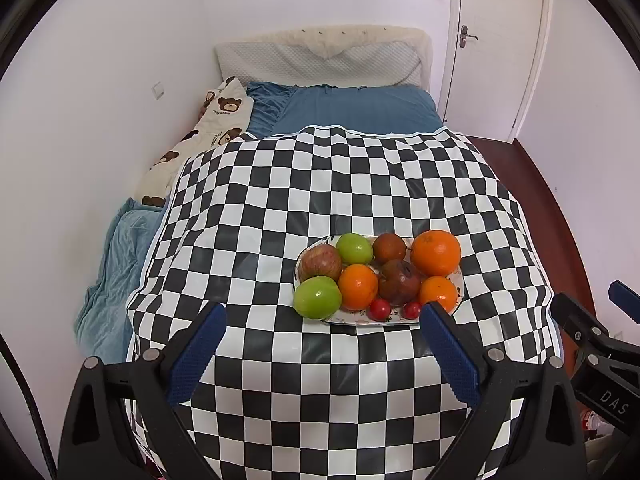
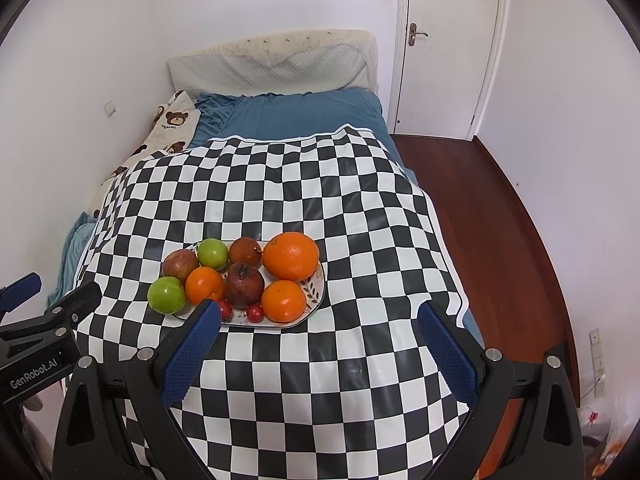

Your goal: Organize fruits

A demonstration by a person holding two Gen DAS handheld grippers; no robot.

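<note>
Both tongs, left (image 1: pixel 323 314) and right (image 2: pixel 319 312), hover spread before the fruit plate (image 1: pixel 456 280).

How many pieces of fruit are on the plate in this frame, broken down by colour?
On the plate:
Orange: 3, the largest at the back right
Green: 2, one at the front left
Red-streaked apple: 1
Dark brownish-red: 2, one in the middle
Small red: 2, at the front edge
Total: 10

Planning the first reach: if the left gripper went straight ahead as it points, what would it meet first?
Probably the plate of fruit: the open left gripper frames its near edge, likely the green apple. Depth is uncertain.
</note>
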